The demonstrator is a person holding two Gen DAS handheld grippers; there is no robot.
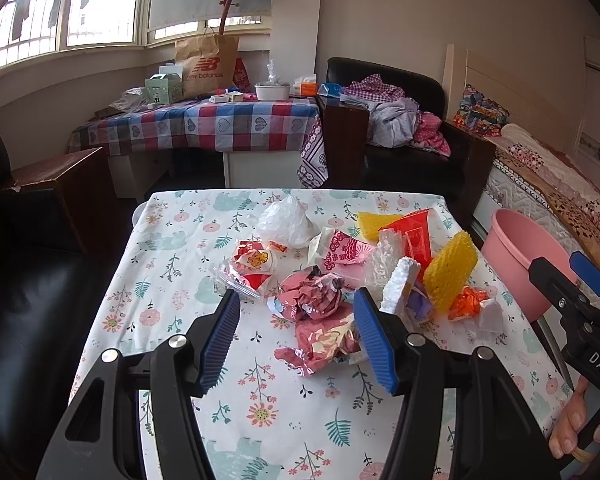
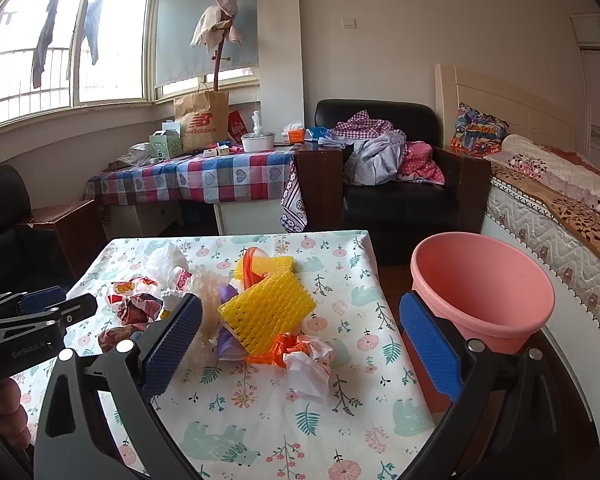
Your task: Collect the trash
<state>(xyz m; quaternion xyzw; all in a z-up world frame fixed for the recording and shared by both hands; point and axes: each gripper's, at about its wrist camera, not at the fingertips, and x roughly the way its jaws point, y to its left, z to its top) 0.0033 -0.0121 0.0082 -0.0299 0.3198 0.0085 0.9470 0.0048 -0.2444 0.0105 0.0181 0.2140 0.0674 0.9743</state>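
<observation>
The left gripper (image 1: 296,332) hangs above the near part of the table (image 1: 172,280), its jaws spread wide with nothing between them. Just beyond and partly between the blue pads lies a crumpled pink foil wrapper (image 1: 312,300), with a white foam chunk (image 1: 398,280) standing against the right pad. Farther off sit a red-and-white snack packet (image 1: 252,268), a white plastic bag (image 1: 284,220), a red plastic cup (image 1: 414,236) and two pieces of yellow foam netting (image 1: 452,270).

The right gripper (image 2: 300,344) is also open and empty, held over the right near part of the table. Between its pads, on the cloth, lie a crumpled white paper (image 2: 310,368) and an orange plastic scrap (image 2: 280,346) touching it; the yellow netting (image 2: 268,312) sits just behind these, leaning on the rest of the trash heap.

A pink bucket (image 2: 484,292) stands off the table's right edge, beside the bed (image 2: 560,208). The part of its inside that shows holds no trash; its bottom is hidden from the left wrist view. The right pad overlaps the bucket's near wall in the picture.
</observation>
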